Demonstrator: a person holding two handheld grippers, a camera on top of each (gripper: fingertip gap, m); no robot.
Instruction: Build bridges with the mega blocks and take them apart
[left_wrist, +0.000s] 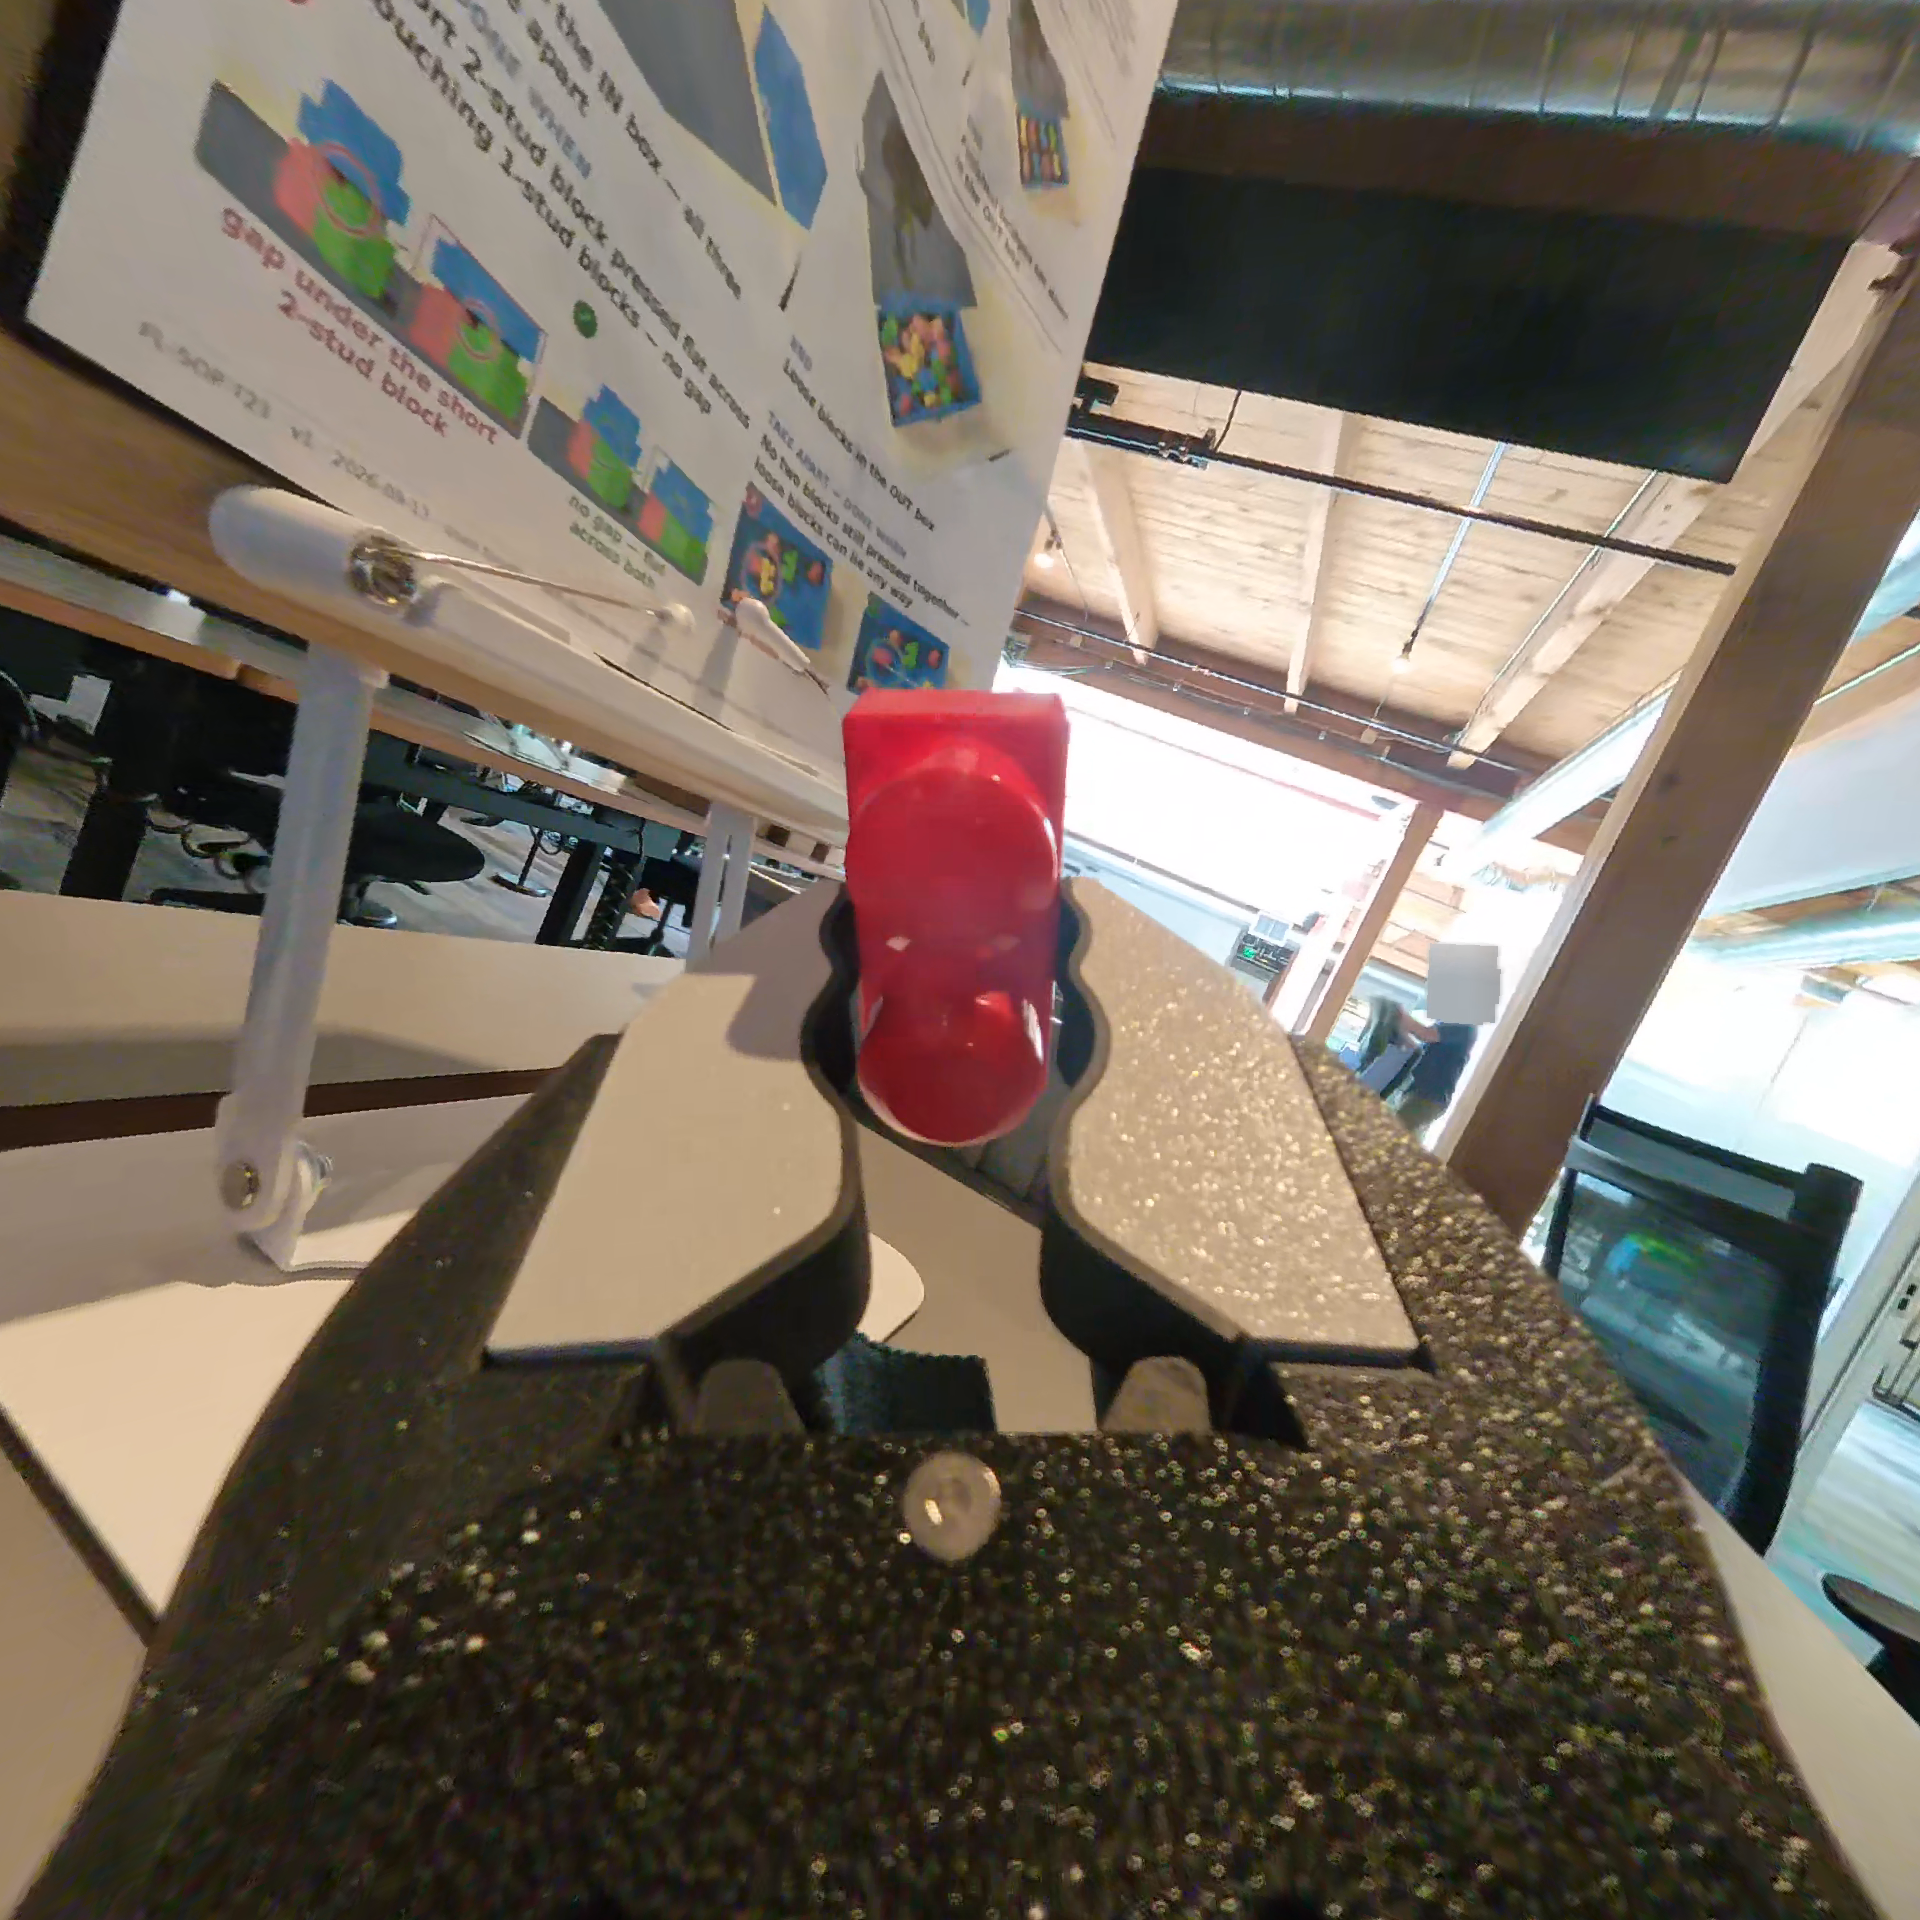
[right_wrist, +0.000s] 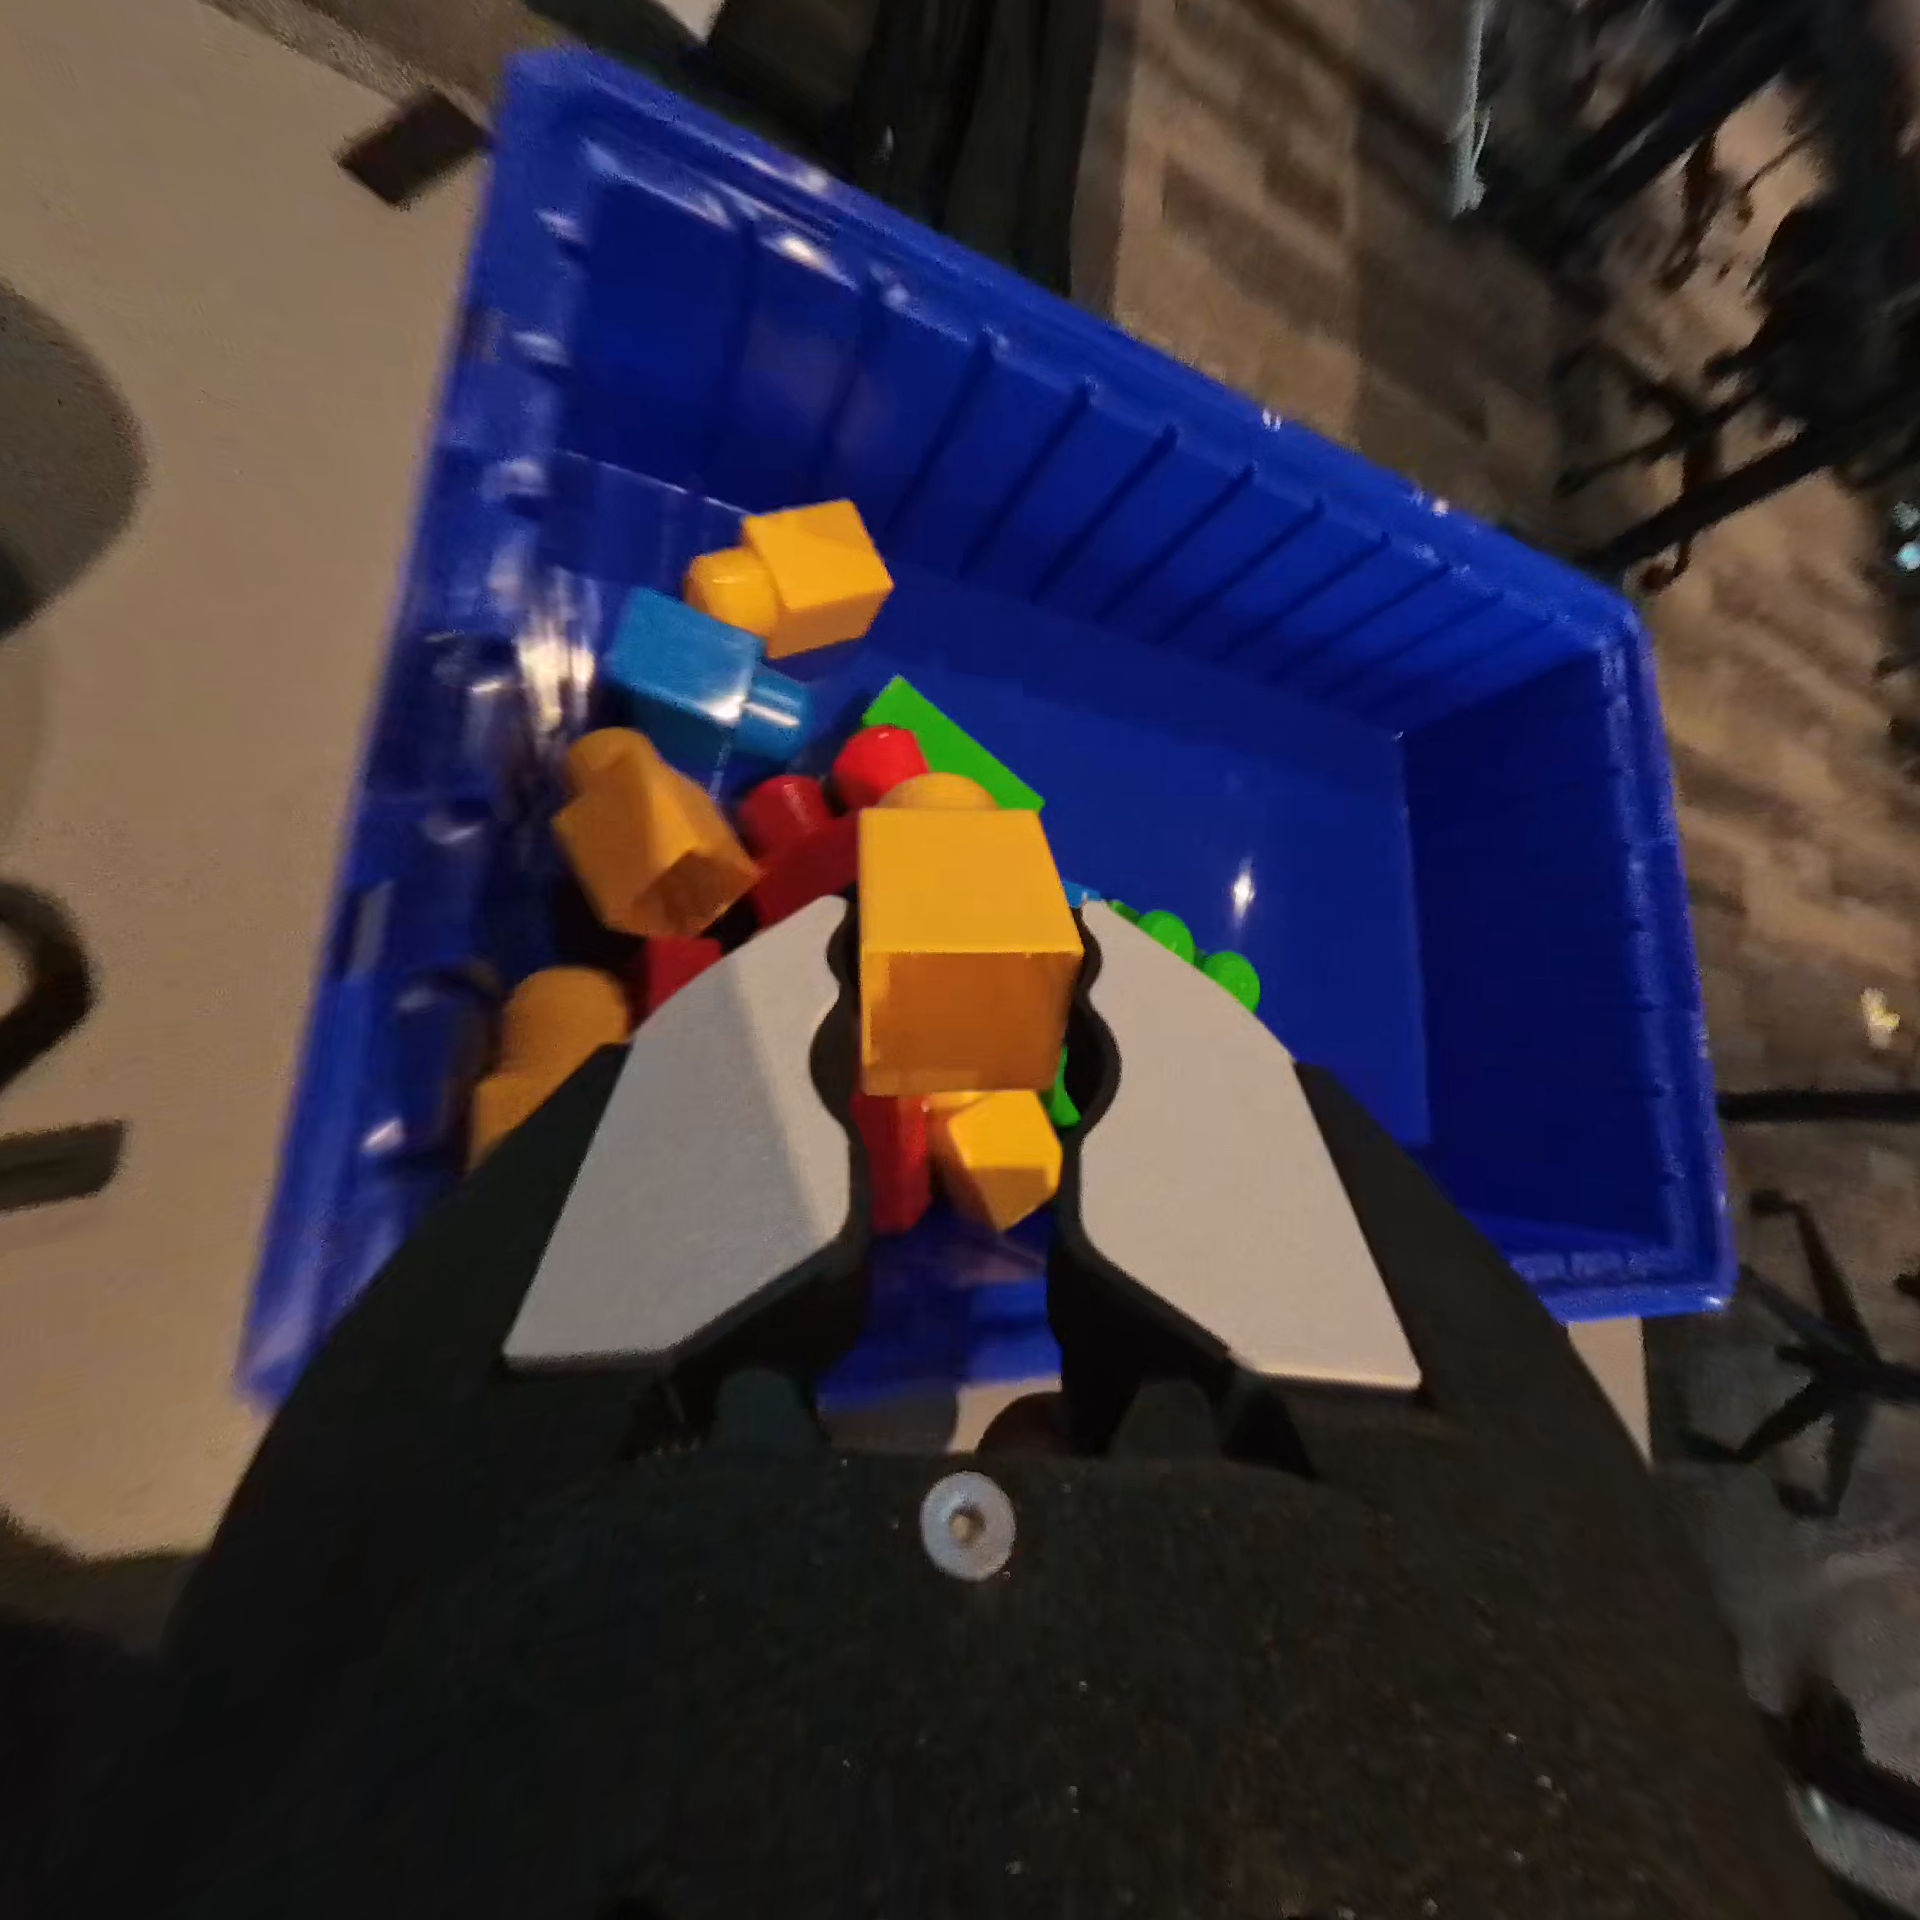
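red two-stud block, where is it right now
In the left wrist view, the red two-stud block sits clamped in the left gripper, held up in the air in front of the instruction poster.

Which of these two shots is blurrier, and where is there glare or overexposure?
Right wrist view is blurrier: the blue plastic bin and floor smear, though the yellow one-stud block stays fairly sharp. Left wrist view is crisper, but the bright doorway behind is blown out and the glossy red two-stud block shows glare.
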